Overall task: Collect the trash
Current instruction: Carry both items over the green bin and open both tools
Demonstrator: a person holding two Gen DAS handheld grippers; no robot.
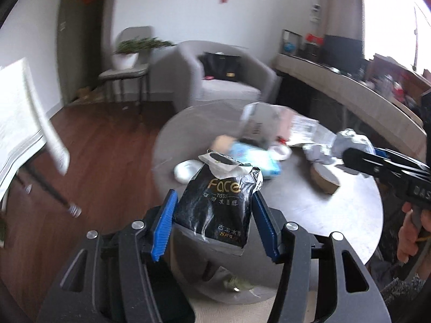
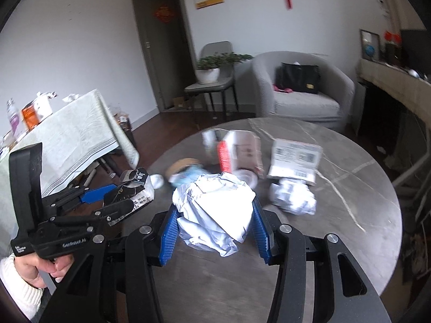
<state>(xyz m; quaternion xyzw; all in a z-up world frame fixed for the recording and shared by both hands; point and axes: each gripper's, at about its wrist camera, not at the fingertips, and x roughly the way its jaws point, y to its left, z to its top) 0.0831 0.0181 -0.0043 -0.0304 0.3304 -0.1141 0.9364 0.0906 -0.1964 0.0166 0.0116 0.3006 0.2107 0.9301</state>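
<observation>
Left wrist view: the tissue pack is clamped in the left gripper, crumpled paper in the right gripper, while boxes and wrappers are left on the round table.

We look down on a round grey marble-veined table standing on a dark wood floor. Scattered across its top we see a red-and-white carton, a flat labelled parcel, a crumpled white wrapper, a roll of brown tape and a pale blue packet.
</observation>
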